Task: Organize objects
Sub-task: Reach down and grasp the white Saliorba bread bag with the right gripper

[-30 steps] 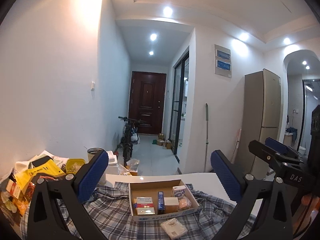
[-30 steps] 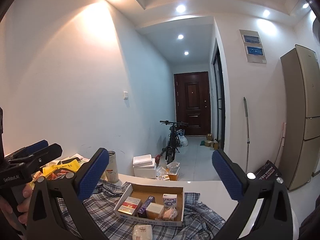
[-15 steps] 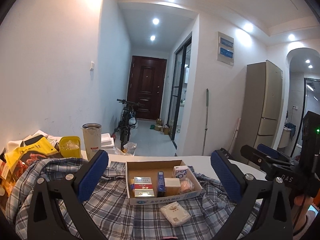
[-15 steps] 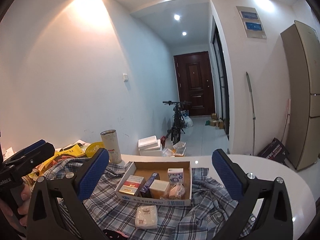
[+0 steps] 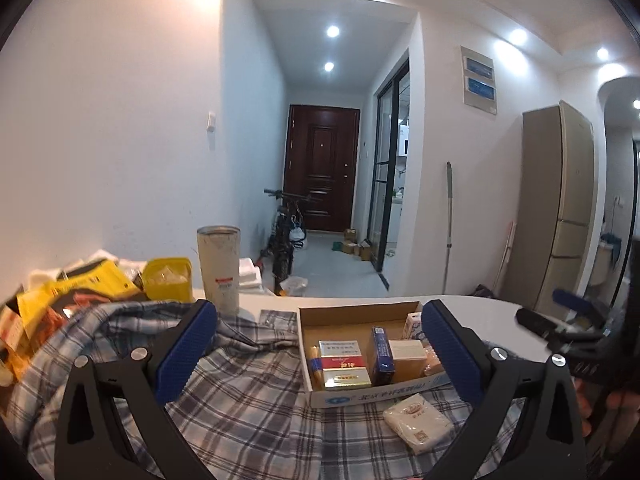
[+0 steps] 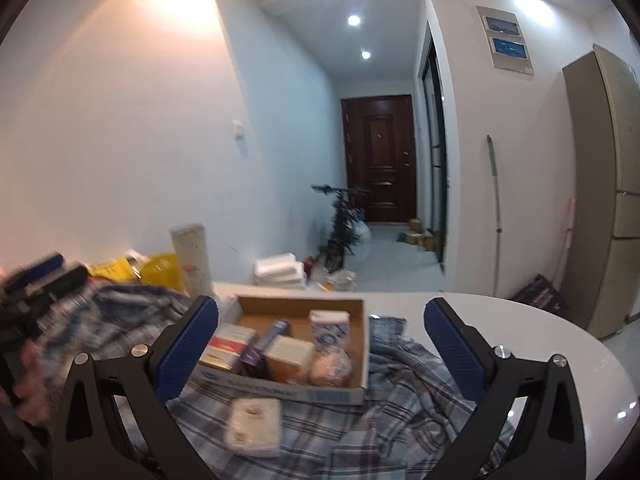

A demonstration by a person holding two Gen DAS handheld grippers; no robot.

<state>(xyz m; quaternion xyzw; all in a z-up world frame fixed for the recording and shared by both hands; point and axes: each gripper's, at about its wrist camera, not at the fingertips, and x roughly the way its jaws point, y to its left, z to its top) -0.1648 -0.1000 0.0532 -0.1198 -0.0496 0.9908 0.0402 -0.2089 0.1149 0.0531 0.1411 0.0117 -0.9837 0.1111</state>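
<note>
While both tools hang spread wide and empty above the white worktop (image 5: 472, 304), the shallow cardboard box (image 5: 344, 316) sits ahead of the left tool (image 5: 318, 344), toward its right finger, on a crumpled plaid shirt (image 5: 248, 396). Inside the box lie a red-and-white carton (image 5: 342, 358) over a gold one, a dark blue carton (image 5: 380, 350) standing on edge, a tan box (image 5: 408, 354), a white-and-blue patterned pack (image 6: 329, 326) toward the far side, and a clear-wrapped roundish item (image 6: 330, 366). Blue print runs along the box's near wall, too small to read. Just in front of that wall, on the shirt, lies a white wrapped pack (image 5: 418, 422) with a small printed code.

From the right tool (image 6: 322, 344), the same box lies between the fingers, nearer the left one, and the white pack sits closest to the camera. Beyond the left tool's left finger stand an upright pale tumbler (image 5: 219, 264) with a red-marked label, a yellow tub (image 5: 166, 284) holding something pale, and yellow snack packets (image 5: 76, 292) with unreadable writing.
</note>
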